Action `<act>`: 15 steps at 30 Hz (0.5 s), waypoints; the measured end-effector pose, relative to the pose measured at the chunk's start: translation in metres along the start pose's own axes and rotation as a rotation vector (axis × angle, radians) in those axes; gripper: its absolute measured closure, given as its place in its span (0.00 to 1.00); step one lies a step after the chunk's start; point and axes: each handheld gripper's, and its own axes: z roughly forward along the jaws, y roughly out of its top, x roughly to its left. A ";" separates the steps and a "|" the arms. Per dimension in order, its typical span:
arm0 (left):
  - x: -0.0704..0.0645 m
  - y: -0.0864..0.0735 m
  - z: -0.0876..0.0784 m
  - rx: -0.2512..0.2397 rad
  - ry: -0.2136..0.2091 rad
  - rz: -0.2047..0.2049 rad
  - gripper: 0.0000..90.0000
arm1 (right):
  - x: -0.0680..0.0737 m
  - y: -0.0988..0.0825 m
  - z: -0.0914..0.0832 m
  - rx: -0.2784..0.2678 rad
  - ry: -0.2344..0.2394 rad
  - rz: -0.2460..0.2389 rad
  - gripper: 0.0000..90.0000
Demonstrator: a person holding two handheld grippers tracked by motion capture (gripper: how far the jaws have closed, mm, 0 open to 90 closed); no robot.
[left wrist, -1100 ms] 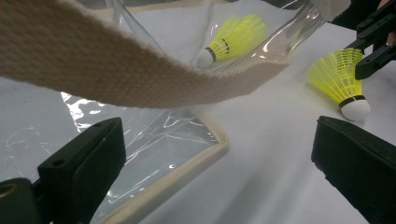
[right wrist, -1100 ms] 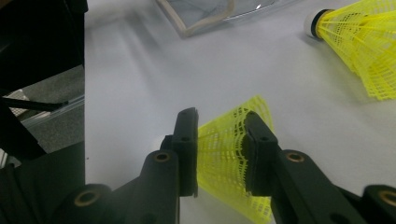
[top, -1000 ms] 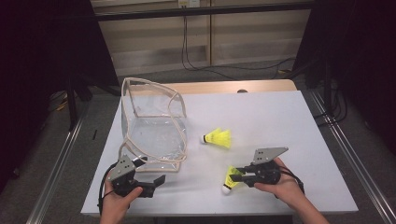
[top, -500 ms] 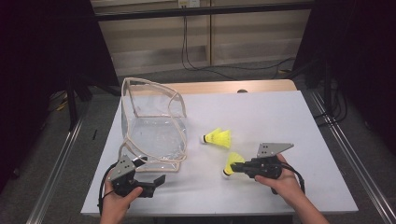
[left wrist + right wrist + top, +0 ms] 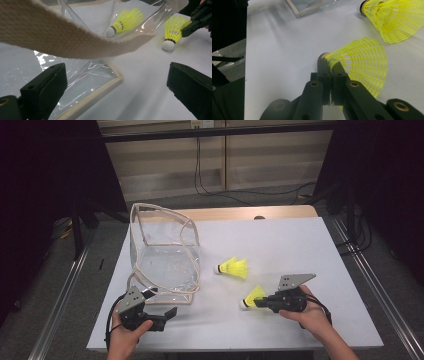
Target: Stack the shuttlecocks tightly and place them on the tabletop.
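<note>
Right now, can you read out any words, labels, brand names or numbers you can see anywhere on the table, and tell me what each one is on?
None: no readable text on the clear bag, either yellow shuttlecock, the claws or the table.
A white tag on the back wall: too small and blurred to read.

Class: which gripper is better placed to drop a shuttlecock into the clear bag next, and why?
Right. The right gripper is shut on the near shuttlecock. The left gripper is open at the clear bag, likely better for steadying its strap.
</note>
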 end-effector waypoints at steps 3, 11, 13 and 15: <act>0.000 0.000 0.000 0.003 -0.001 0.002 0.03 | 0.000 0.001 -0.001 -0.027 -0.011 -0.004 0.99; 0.000 0.000 -0.001 0.001 0.002 0.002 0.04 | -0.005 0.004 -0.009 -0.135 -0.027 0.042 0.99; 0.000 0.000 -0.001 0.002 0.002 0.003 0.03 | -0.005 0.004 -0.010 -0.146 -0.034 0.041 0.99; 0.000 0.000 -0.001 0.000 0.002 0.003 0.04 | -0.006 0.004 -0.011 -0.154 -0.041 0.040 0.99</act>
